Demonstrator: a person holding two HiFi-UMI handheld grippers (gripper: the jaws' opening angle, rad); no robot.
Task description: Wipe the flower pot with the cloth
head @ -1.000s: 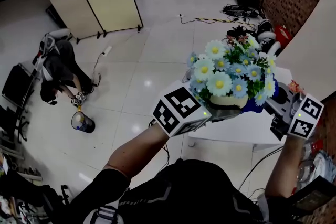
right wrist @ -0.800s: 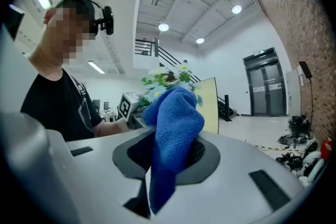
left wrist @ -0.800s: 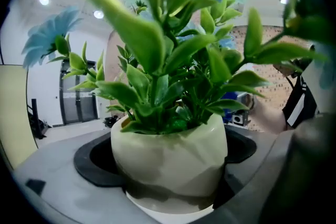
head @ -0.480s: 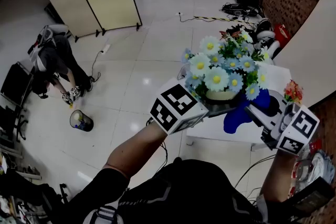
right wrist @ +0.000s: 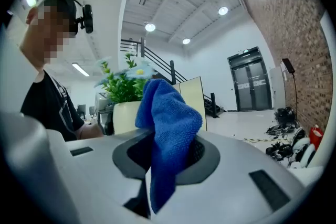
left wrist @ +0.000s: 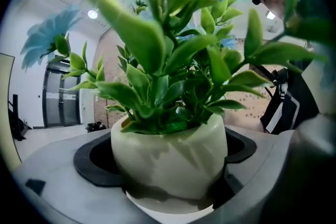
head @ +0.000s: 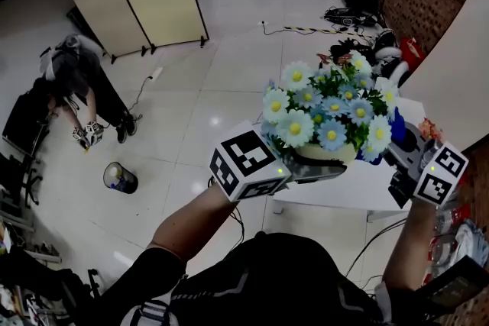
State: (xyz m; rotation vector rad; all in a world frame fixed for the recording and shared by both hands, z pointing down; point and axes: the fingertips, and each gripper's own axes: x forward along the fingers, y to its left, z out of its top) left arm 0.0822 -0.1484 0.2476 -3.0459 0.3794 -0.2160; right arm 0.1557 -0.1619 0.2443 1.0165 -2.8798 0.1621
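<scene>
In left tongs (left wrist: 169, 186), round pot (left wrist: 173, 150), perhaps ceramic

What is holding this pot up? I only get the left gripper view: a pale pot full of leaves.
Observer: The left gripper clamps the flower pot and holds it up near a white table.
Operator: Where's the cloth?
Observer: A blue cloth is pinched in the right gripper, at the pot's right.
Operator: Is it touching the pot?
Observer: The right gripper view shows the pot close behind the cloth. I cannot tell whether they touch.
</scene>
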